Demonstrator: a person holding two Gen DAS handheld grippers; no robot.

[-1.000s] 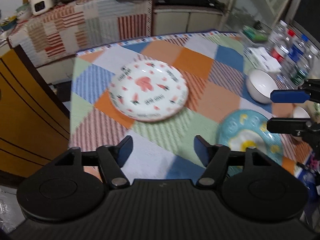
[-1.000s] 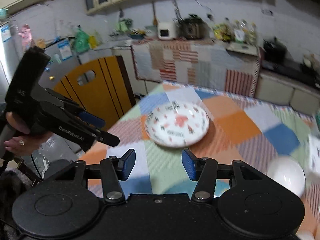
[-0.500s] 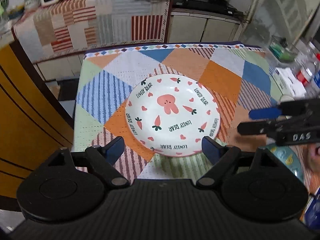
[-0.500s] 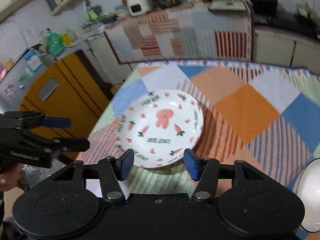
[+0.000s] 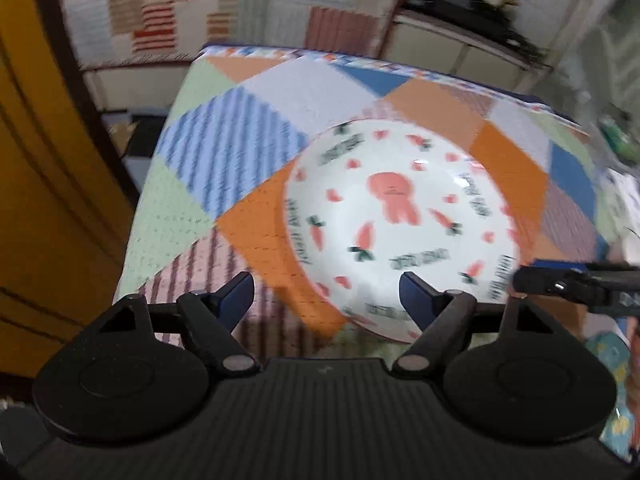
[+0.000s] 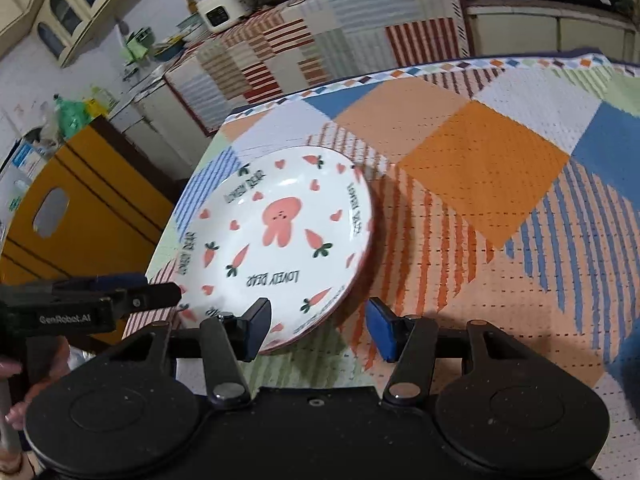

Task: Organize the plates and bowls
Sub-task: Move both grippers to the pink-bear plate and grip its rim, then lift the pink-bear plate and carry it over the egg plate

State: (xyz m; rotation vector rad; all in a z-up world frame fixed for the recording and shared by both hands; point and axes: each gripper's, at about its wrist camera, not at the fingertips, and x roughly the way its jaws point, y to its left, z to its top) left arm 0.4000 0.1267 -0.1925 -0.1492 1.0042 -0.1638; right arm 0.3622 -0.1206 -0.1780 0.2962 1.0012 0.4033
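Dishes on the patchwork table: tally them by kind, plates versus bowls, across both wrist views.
Plates: 2, the white rabbit plate and a turquoise plate cut off by the frame edge
Bowls: 0 in view
Total: 2

A rabbit-and-carrot plate (image 6: pixel 280 236) is set on a patchwork tablecloth (image 6: pixel 480 160), near the table's left edge. The near rim is flanked by the left gripper (image 5: pixel 326 294) and the right gripper (image 6: pixel 318 328). Behind the table, a cloth-covered counter (image 6: pixel 320 40) is placed; left of it, a wooden door (image 6: pixel 80 208).
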